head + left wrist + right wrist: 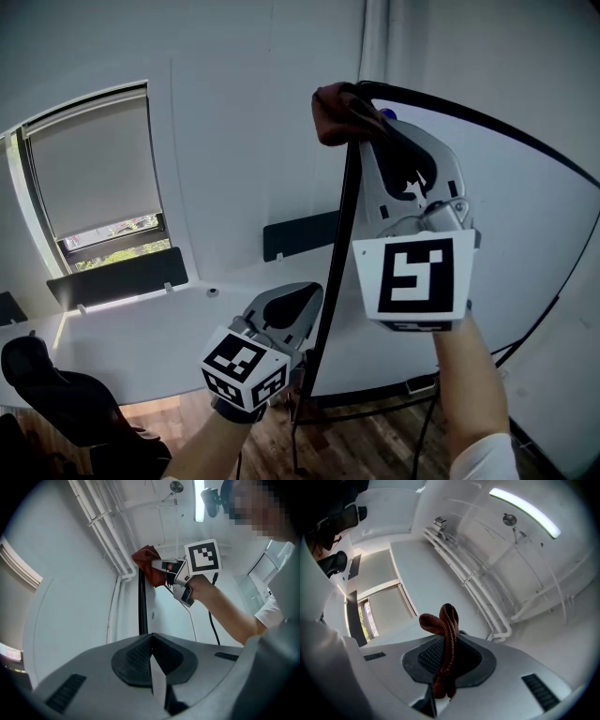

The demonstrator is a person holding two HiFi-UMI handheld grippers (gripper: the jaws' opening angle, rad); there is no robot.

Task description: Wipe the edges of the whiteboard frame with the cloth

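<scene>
The whiteboard stands upright with a thin black frame (pixel 339 234). A dark red cloth (pixel 330 114) is bunched over the frame's top left corner. My right gripper (pixel 361 112) is raised there and shut on the cloth. In the right gripper view the cloth (pixel 449 639) runs down between the jaws and curls above them. The left gripper view shows the cloth (pixel 147 564) and the right gripper (pixel 161 571) at the top of the frame's left edge (pixel 140 602). My left gripper (pixel 305 298) is lower, beside that same edge. Its jaws (pixel 151 653) are together; no cloth is in them.
A window with a lowered blind (pixel 98 169) is in the wall at left. A black office chair (pixel 56 394) stands at lower left on the wood floor. The whiteboard's stand legs (pixel 422 412) show below. White pipes (pixel 108 531) run up the wall behind the board.
</scene>
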